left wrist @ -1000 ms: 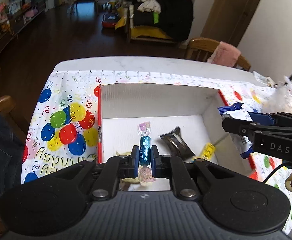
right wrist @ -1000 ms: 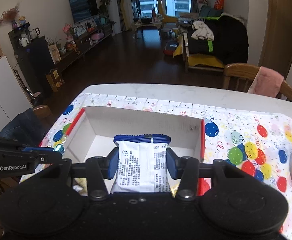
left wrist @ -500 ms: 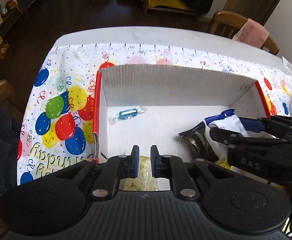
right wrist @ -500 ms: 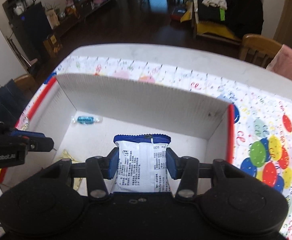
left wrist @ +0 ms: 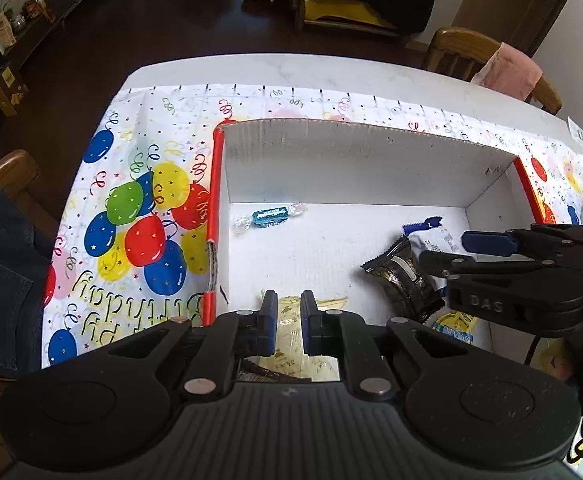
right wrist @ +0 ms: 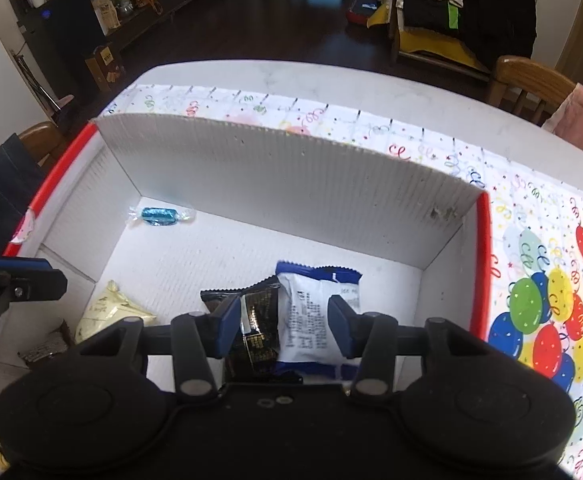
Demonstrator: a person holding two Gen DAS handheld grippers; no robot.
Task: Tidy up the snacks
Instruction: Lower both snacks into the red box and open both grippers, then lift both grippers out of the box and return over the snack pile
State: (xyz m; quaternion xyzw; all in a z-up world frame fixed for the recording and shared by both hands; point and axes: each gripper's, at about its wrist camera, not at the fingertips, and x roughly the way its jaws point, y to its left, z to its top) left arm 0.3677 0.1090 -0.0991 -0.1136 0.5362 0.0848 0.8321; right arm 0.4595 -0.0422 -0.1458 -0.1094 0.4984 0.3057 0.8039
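My left tongs point(left wrist: 288, 312) hang over the near edge of the white box point(left wrist: 355, 160), tips pointing down + in. Fingers sit w/ a small gap, nothing pinched. The blue candy point(left wrist: 269, 215) lies on the box floor at the far left corner, well apart from them. A yellow pack point(left wrist: 287, 308) is right under them.

My right tongs point(right wrist: 283, 324) tilt down into the box on its right side, fingers spread wide. The white-blue pack point(right wrist: 311, 312) lies btw them, on the floor, leaning on the black pack point(right wrist: 251, 320). Can't tell if the fingers touch it.
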